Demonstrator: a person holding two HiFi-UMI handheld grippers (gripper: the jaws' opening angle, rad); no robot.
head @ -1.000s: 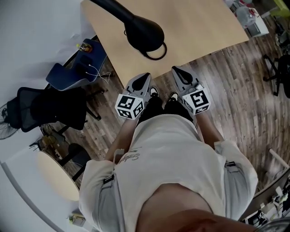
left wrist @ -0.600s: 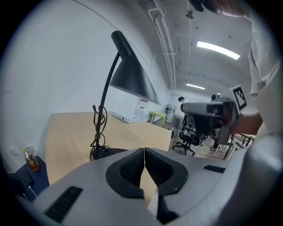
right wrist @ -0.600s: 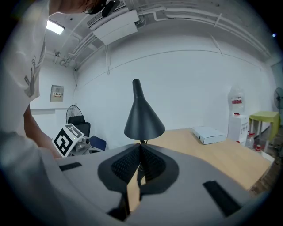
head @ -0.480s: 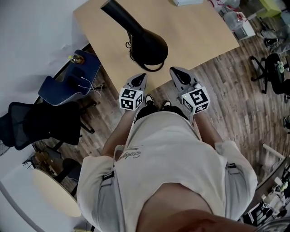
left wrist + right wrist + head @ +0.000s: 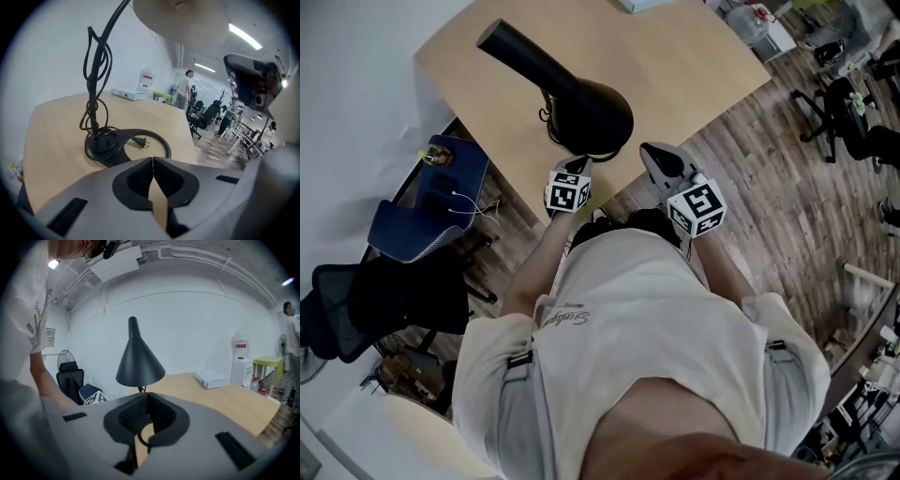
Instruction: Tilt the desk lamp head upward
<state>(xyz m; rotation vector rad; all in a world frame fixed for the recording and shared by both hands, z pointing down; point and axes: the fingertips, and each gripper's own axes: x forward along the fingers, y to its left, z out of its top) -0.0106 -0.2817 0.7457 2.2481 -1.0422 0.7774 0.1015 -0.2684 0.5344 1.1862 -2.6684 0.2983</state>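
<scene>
Fingers (image 5: 133, 180) together on left gripper (image 5: 153, 160) and right gripper (image 5: 147, 397), by desk lamp (image 5: 586, 112) on tan table (image 5: 684, 66) over plank floor (image 5: 769, 178).

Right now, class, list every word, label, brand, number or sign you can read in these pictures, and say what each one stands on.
Nothing can be read for certain.
Script print on the shirt: too blurred.
Red label on the water dispenser: too small.
The wall notice: too small.
Cubes on the left gripper and right gripper: square patterns, no letters.
</scene>
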